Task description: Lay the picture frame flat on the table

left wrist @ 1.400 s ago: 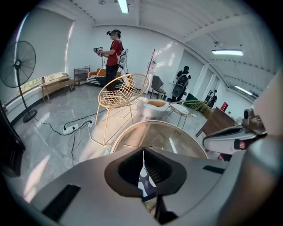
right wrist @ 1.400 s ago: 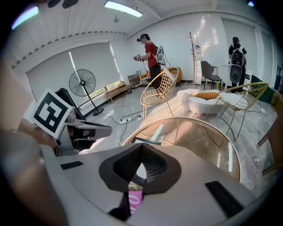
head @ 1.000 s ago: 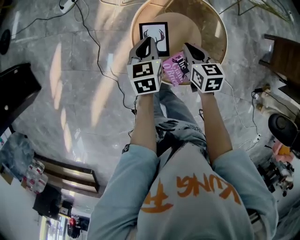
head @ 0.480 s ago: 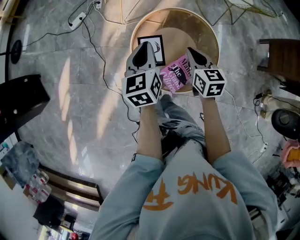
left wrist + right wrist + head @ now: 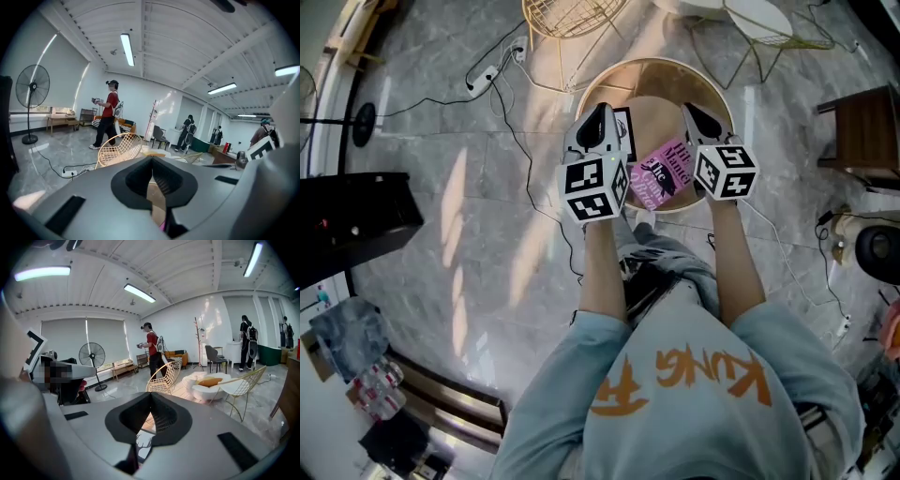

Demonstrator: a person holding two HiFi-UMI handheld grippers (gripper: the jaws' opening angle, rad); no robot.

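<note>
On the round wooden table (image 5: pixel 712 94) is a black picture frame (image 5: pixel 626 129) with an antler print, mostly hidden behind my left gripper (image 5: pixel 600 111); whether it stands or lies I cannot tell. A pink book (image 5: pixel 661 173) lies beside it, between the two grippers. My left gripper is shut and holds nothing, hovering over the frame. My right gripper (image 5: pixel 689 108) is also shut and holds nothing, over the table's right side. Below the closed jaws in the right gripper view, the antler print (image 5: pixel 143 444) shows. Under the shut left gripper (image 5: pixel 152 158) there is table wood (image 5: pixel 157 197).
A gold wire chair (image 5: pixel 567 14) stands beyond the table, with another wire chair (image 5: pixel 769 23) to its right. Cables and a power strip (image 5: pixel 492 70) lie on the marble floor at left. Dark wooden furniture (image 5: pixel 862 131) is at right. People stand far off.
The head view has shifted, so the table now sits lower in it. Both grippers reach a little farther over the table; the left one now covers more of the frame. Both stay shut.
</note>
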